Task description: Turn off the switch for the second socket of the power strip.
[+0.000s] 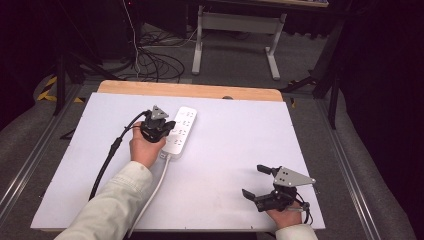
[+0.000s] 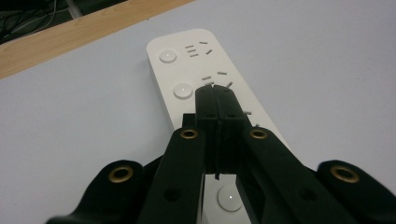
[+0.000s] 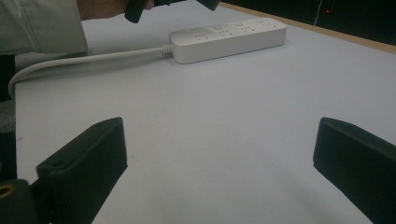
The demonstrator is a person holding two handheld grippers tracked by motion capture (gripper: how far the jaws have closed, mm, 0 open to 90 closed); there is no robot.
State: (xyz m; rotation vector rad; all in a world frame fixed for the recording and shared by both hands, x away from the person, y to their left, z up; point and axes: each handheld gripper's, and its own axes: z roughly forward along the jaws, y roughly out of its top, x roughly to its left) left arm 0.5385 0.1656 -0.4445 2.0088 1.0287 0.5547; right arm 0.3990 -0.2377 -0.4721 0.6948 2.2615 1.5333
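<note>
The left gripper [image 2: 215, 93], its two black jaws pinched together with nothing between them, should push straight down on a round button of the long white plastic power strip [image 1: 180, 131] lying on the white table [image 1: 240, 150] (the right gripper [image 1: 256, 181] waits wide open).

— What is the work surface?
— A table [image 1: 235, 150] with a white top and a bare wooden strip [image 1: 200, 90] along its far edge.
— And what lies on it?
— A white power strip [image 1: 181, 129], flat, left of centre toward the far side, sockets and round buttons facing up. Its white cord [image 1: 154, 192] runs across the top to the near edge.
</note>
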